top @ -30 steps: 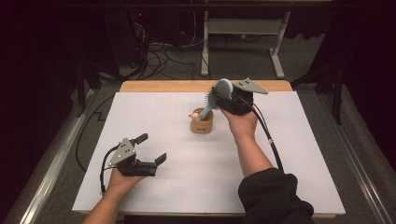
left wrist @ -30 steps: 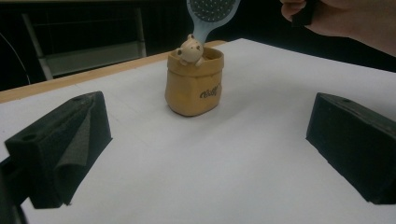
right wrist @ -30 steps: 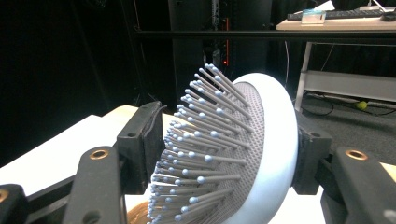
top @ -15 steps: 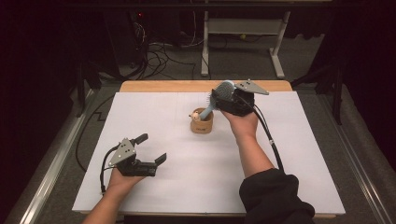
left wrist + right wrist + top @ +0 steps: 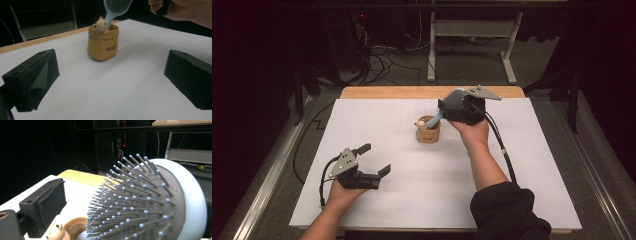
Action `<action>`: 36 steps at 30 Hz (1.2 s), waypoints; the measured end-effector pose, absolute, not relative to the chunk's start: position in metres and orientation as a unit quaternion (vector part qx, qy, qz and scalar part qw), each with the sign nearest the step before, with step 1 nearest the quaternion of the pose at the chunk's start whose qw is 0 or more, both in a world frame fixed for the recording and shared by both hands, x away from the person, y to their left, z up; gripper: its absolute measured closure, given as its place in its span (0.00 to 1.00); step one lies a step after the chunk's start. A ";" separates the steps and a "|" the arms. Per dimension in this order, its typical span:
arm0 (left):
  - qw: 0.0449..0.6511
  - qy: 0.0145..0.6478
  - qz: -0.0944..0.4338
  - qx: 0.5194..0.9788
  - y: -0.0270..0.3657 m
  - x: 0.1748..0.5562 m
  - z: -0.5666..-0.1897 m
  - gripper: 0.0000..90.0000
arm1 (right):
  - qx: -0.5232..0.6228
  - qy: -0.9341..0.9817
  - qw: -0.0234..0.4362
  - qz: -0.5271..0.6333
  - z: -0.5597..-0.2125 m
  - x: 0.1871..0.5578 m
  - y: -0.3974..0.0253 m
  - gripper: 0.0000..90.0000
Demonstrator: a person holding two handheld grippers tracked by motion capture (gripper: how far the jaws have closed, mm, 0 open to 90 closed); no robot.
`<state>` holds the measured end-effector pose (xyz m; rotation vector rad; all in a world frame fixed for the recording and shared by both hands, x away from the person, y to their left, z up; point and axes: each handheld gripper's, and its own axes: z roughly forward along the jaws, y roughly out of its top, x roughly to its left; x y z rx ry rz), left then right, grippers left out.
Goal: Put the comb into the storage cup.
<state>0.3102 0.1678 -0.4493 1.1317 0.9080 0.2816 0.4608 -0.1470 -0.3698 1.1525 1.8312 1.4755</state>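
1. A person at the white worktop (image 5: 522, 165) holds the right gripper (image 5: 457, 111) clamped on the head of a pale blue hairbrush (image 5: 451, 104), whose handle slants down into a small tan pot (image 5: 428, 133) near the far middle of the sheet.
2. The step in hand looks like the brush going into, or coming out of, the pot; the pictures cannot settle which. Either way, the next move calls for keeping the handle clear of the little bear figure (image 5: 420, 124) on the rim, so the light pot does not tip.
3. The left gripper (image 5: 373, 161) rests near the front left, well apart from the pot, its jaws wide apart and holding nothing.
4. The left gripper view gives the pot's front, lettering and bear (image 5: 100, 24); the right gripper view gives the brush's bristles (image 5: 130, 202) close up.
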 end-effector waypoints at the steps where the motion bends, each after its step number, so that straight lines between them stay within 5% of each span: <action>1: 0.739 0.414 0.129 0.515 0.168 0.310 -0.449 0.01 | 0.425 0.676 0.258 0.544 -0.370 0.460 -0.147 0.04; 36: 0.737 0.418 0.130 0.515 0.169 0.312 -0.450 0.01 | 0.417 0.682 0.274 0.535 -0.367 0.454 -0.159 0.00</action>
